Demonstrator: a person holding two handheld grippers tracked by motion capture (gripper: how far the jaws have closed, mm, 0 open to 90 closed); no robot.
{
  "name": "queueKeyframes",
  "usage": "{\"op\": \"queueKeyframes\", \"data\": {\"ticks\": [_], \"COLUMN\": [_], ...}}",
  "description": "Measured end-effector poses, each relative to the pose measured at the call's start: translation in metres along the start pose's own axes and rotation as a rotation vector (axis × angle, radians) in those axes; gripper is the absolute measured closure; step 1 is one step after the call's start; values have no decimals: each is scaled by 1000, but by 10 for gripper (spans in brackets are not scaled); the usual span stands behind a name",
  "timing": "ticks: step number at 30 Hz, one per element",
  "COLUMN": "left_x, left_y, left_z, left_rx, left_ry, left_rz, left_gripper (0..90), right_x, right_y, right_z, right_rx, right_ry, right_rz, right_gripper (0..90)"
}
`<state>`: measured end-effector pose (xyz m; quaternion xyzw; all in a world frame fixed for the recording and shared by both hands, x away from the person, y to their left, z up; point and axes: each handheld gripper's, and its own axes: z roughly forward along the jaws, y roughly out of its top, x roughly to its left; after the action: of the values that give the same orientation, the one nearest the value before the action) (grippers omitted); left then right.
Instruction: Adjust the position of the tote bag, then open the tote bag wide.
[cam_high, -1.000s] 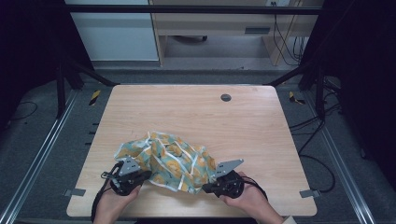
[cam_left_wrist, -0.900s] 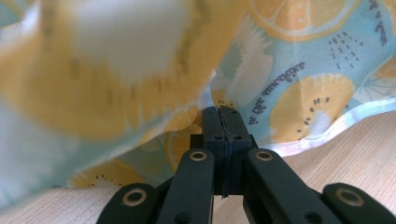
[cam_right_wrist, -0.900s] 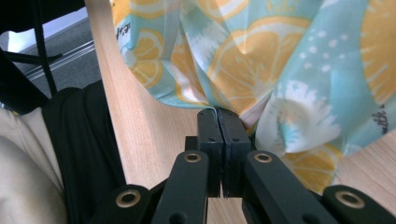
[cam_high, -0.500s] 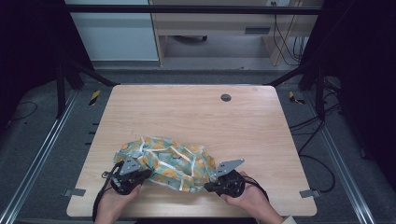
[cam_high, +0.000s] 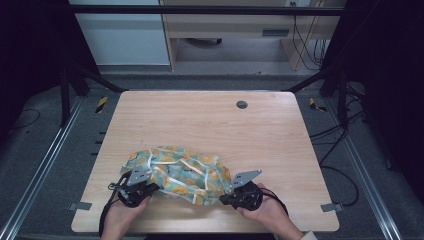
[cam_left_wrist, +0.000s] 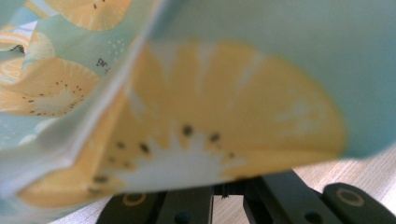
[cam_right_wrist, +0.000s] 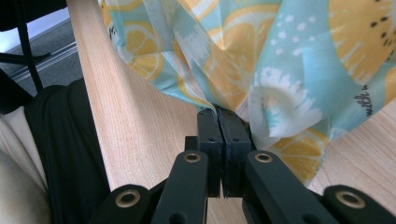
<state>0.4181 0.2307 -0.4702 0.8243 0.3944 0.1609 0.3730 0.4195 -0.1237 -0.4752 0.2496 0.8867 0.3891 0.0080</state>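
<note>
Both grippers, left (cam_high: 146, 186) and right (cam_high: 229, 196), have fingers clamped on the citrus-print cloth (cam_high: 175, 172) bunched between them (edges pinched); next probably calls for spreading it over the tabletop (cam_high: 210, 125).

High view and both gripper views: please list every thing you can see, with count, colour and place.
cloth: one, pale teal with orange citrus slices and white straps, bunched at the table's near edge
table: one, light wood, centre
grommet: one, dark, far part of the table
cabinet: one, white, behind the table
cables: several, black, on the floor behind and right
left gripper: one, black, fingers shut on the cloth's left end
right gripper: one, black, fingers shut on the cloth's right end
hands: two, at the near edge
</note>
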Motion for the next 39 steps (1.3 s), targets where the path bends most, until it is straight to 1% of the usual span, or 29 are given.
{"op": "queueKeyframes", "data": {"ticks": [2,3,4,5,6,7,8,9,12,15,18,22,25,29,32,34,38,39], "left_x": [0,0,0,0,1,2,2,3,3,2,1,-1,-3,-3,-3,-3,-3,-3], "left_y": [0,0,0,0,0,0,0,0,0,0,0,0,0,0,0,0,0,0], "left_z": [0,0,0,0,0,0,0,-1,-2,-2,-3,-4,-4,-5,-6,-6,-9,-9], "left_rx": [-5,-8,-11,-15,-13,-11,-14,-11,-18,-19,-22,-29,-31,-33,-40,-46,-64,-68], "left_ry": [1,4,7,8,10,12,12,13,12,10,7,2,0,-1,-3,-2,-3,-5], "left_rz": [2,2,2,1,1,1,-5,2,1,4,4,6,3,1,-1,2,0,-2], "left_gripper": [900,900,900,900,900,900,900,900,900,900,900,900,900,900,900,900,900,900], "right_x": [0,0,0,1,2,3,3,4,6,7,8,11,13,18,22,25,33,35], "right_y": [0,-1,-1,-1,-1,-2,-2,-2,-2,-1,2,10,18,35,50,60,82,86], "right_z": [-1,-1,-2,-3,-4,-8,-10,-14,-22,-31,-40,-50,-55,-57,-54,-49,-33,-29], "right_rx": [-4,-5,-3,-6,-9,-11,-28,-35,-51,-74,-92,-123,-136,-155,-168,-168,-172,-170], "right_ry": [6,8,2,-6,-15,-22,-24,-29,-50,-71,-84,-84,-87,-80,-73,-79,-85,-80], "right_rz": [1,2,5,-2,-1,0,0,1,4,9,9,2,-3,-27,-49,-58,-88,-95], "right_gripper": [867,826,777,724,693,675,644,608,523,470,443,435,433,434,430,419,376,366]}}
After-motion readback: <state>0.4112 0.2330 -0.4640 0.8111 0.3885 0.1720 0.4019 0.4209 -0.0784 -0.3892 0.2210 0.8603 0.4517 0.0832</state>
